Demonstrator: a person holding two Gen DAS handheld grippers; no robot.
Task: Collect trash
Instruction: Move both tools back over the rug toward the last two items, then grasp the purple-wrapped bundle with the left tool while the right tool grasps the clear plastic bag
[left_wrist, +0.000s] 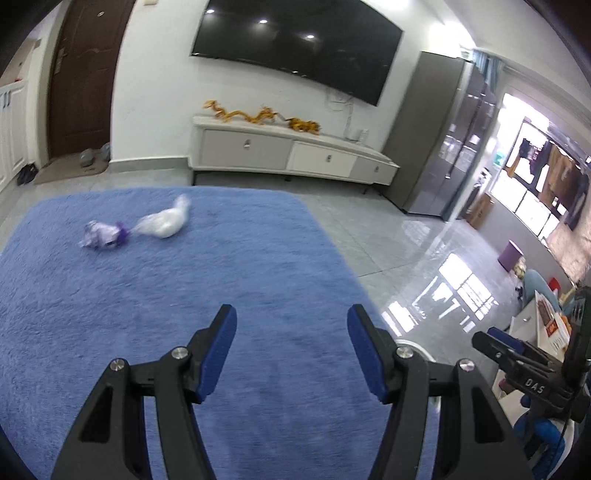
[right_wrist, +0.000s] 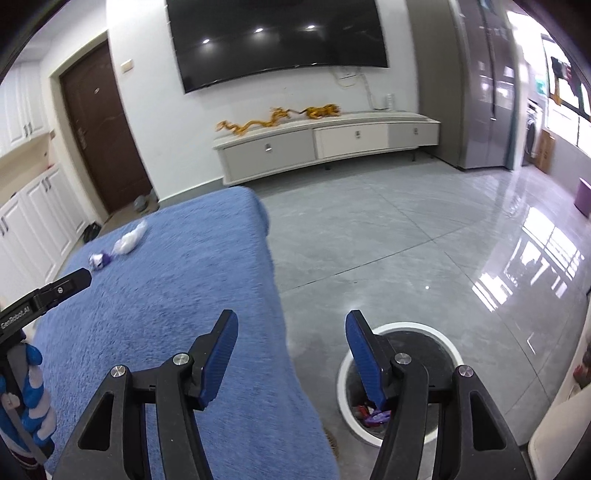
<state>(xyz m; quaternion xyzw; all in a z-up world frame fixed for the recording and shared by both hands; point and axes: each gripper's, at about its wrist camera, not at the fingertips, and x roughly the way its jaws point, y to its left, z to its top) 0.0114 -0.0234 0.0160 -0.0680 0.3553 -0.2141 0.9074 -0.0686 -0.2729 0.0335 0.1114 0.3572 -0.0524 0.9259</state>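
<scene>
Motion blur smears the two pieces of trash on the fuzzy blue rug (left_wrist: 184, 314): a crumpled purple-and-white wrapper (left_wrist: 105, 236) touching a clear, knotted plastic bag (left_wrist: 164, 223), both near the rug's far edge. The left gripper (left_wrist: 291, 350) hangs wide apart above the rug, holding nothing. The right gripper (right_wrist: 291, 354), equally wide and empty, half hides a round white-rimmed bin (right_wrist: 399, 380) just beside the rug; its colourful contents are hard to make out.

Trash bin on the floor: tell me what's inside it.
The bin holds a purple wrapper and a red scrap. The right claw covers the rest of the inside.
</scene>
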